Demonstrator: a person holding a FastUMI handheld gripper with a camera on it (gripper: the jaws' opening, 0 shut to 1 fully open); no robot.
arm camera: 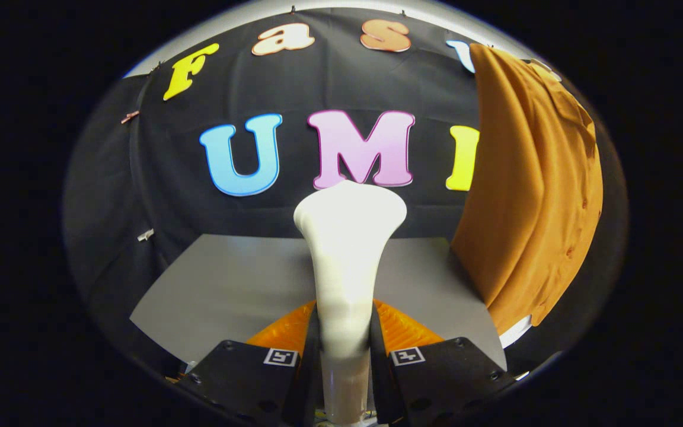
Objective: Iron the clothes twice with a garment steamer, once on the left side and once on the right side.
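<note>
The gripper [344,341] is clamping the white garment steamer [347,255] by its slim handle, both fingers [312,356] pressing on it from either side. The steamer's wide head is rising just ahead of them, above the grey table [229,284]. Beyond and off to the right, the orange garment [531,196] is hanging, well apart from the head. Judging from that gap, neither pass is under way; both sides seem left to do.

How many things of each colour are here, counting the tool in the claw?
White: 1, the white plastic garment steamer, clamped between both fingers of the claw.
Orange: 1, the orange cloth garment, hanging beyond the fingers, apart from the steamer.
Grey: 1, the flat grey table.
Total: 3
</note>
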